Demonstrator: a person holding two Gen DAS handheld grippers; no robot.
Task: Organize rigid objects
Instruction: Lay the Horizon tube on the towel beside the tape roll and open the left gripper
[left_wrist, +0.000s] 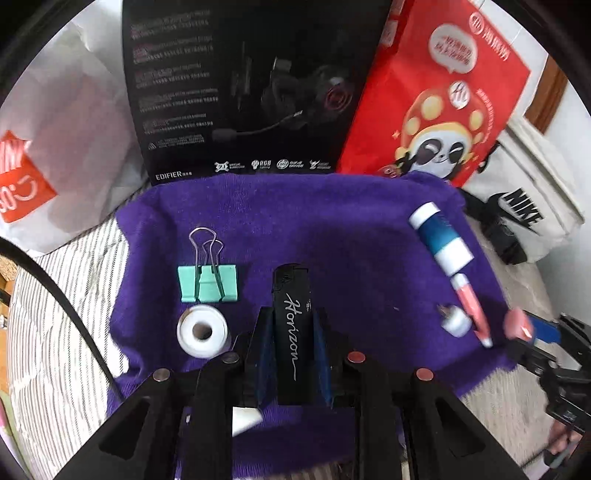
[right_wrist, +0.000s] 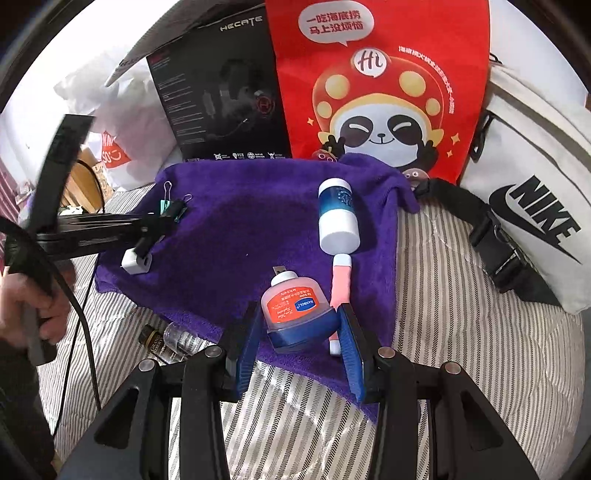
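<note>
A purple towel (left_wrist: 351, 240) lies on striped bedding. My left gripper (left_wrist: 292, 314) is shut on a black lighter (left_wrist: 291, 295) marked "Horizon", just above the towel. Left of it lie a mint binder clip (left_wrist: 207, 282) and a white tape roll (left_wrist: 202, 332). My right gripper (right_wrist: 300, 308) is shut on a small pink jar with a blue cap (right_wrist: 295, 314) over the towel's near edge. Beyond the jar lie a USB stick (right_wrist: 280, 271), a pink tube (right_wrist: 340, 288) and a blue-and-white bottle (right_wrist: 338, 218). The left gripper (right_wrist: 173, 216) reaches in beside the binder clip (right_wrist: 168, 203).
A black headset box (left_wrist: 240, 85), a red panda bag (right_wrist: 380, 85) and a white Nike bag (right_wrist: 532, 206) stand along the towel's far side. A white shopping bag (left_wrist: 66, 147) sits at far left. Small bottles (right_wrist: 166, 343) lie by the towel's near-left edge. A hand (right_wrist: 22, 306) holds the left gripper.
</note>
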